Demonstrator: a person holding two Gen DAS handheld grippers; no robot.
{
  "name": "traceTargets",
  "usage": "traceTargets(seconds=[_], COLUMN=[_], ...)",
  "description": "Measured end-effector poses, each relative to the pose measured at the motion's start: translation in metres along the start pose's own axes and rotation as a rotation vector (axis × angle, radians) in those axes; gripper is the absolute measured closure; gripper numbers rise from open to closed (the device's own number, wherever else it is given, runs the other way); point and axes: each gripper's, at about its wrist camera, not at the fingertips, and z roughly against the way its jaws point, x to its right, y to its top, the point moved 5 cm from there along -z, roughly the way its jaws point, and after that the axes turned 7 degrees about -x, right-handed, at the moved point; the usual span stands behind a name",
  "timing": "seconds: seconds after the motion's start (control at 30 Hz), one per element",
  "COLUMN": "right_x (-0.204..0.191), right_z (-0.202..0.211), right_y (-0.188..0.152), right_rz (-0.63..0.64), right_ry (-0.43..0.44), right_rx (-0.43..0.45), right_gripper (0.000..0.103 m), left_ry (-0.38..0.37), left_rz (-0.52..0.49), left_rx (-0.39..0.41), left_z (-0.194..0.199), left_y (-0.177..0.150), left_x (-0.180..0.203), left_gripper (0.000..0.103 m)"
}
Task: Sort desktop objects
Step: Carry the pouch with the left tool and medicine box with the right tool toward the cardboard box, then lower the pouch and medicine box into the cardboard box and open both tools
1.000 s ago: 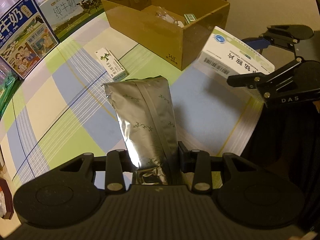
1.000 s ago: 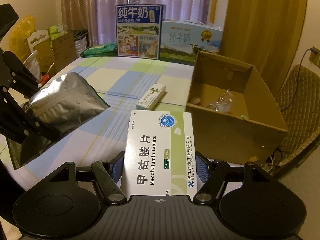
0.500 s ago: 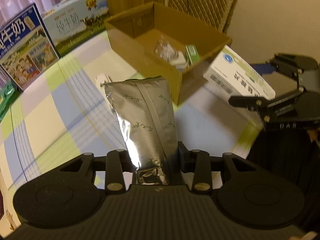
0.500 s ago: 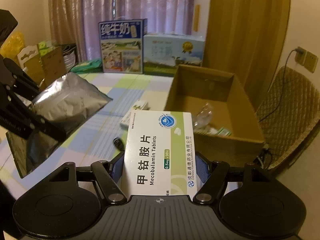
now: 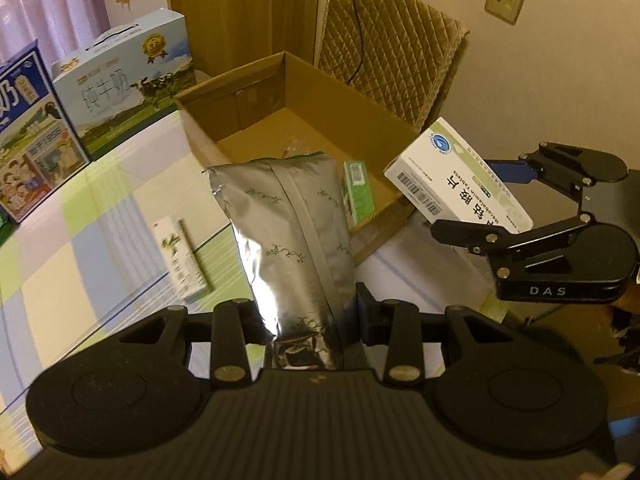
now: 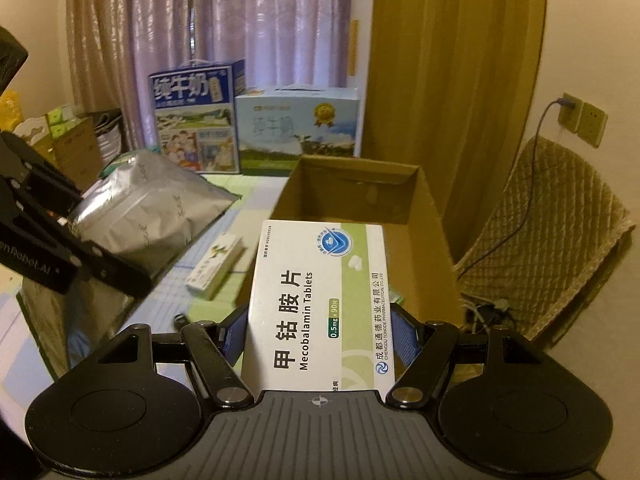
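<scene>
My left gripper [image 5: 310, 312] is shut on the lower end of a silver foil pouch [image 5: 288, 232], held up in the air in front of the open cardboard box [image 5: 396, 124]. My right gripper [image 6: 320, 336] is shut on a white and green Mecobalamin tablet box [image 6: 320, 300], raised near the cardboard box's [image 6: 432, 220] near corner. In the left wrist view that tablet box [image 5: 456, 176] hangs at the right by the box's rim. Inside the cardboard box lie a green packet [image 5: 358, 192] and some clear plastic. A small white and green carton [image 5: 182, 260] lies flat on the checked tablecloth.
Two large milk cartons [image 6: 196, 116] [image 6: 296, 128] stand at the table's far edge behind the cardboard box. A quilted chair [image 6: 552, 232] with a cable over it sits to the right, off the table. Curtains and a wall socket lie beyond.
Both grippers have risen and moved toward the cardboard box with their loads; the box's inside now shows more fully. The small carton on the cloth has not moved.
</scene>
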Motion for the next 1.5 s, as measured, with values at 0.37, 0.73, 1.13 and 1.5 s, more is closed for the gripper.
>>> traceTargets(seconds=[0.37, 0.73, 1.13, 1.5], right_x=[0.048, 0.082, 0.098, 0.105], right_z=[-0.030, -0.070, -0.104, -0.120], right_y=[0.035, 0.059, 0.059, 0.057], right_rz=[-0.044, -0.077, -0.114, -0.118], right_ry=[-0.031, -0.044, -0.037, -0.048], right_rx=[0.018, -0.008, -0.048, -0.074], right_gripper=[0.035, 0.035, 0.035, 0.035], left_ry=[-0.036, -0.055, -0.078, -0.078], left_rz=[0.097, 0.226, 0.322, 0.357], left_rx=[0.026, 0.045, 0.071, 0.095], left_z=[-0.032, -0.061, -0.086, -0.102], left_y=[0.059, 0.103, 0.120, 0.128], left_x=[0.003, -0.011, -0.022, -0.022], left_gripper=[0.070, 0.070, 0.070, 0.070])
